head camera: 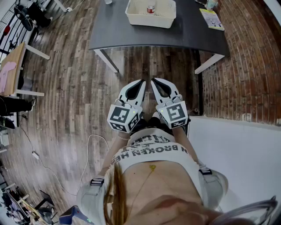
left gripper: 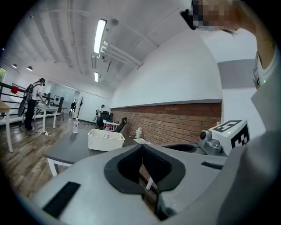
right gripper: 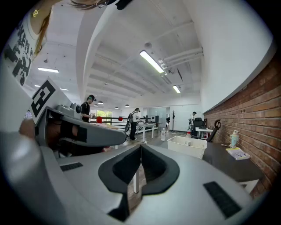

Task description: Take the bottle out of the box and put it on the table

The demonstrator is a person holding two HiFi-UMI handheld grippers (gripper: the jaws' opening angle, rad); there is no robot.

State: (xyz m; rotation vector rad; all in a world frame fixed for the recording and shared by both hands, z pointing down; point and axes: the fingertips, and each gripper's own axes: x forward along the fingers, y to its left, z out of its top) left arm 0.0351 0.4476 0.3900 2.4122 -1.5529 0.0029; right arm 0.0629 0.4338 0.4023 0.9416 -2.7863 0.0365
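Left gripper (head camera: 141, 84) and right gripper (head camera: 155, 83) were closed, empty, at mid-frame. The bottle (head camera: 150, 9) sat in the white basket (head camera: 134, 18) on the dark table (head camera: 114, 30) at the top edge (nothing lifted yet).

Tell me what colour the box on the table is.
The box is white. The head view shows it best.

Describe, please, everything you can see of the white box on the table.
The white box looks like plastic, with latticed walls and an open top. It stands upright on the dark grey table, and the head view's top edge cuts off its far side. A small bottle with red on it stands inside; nothing else touches it.
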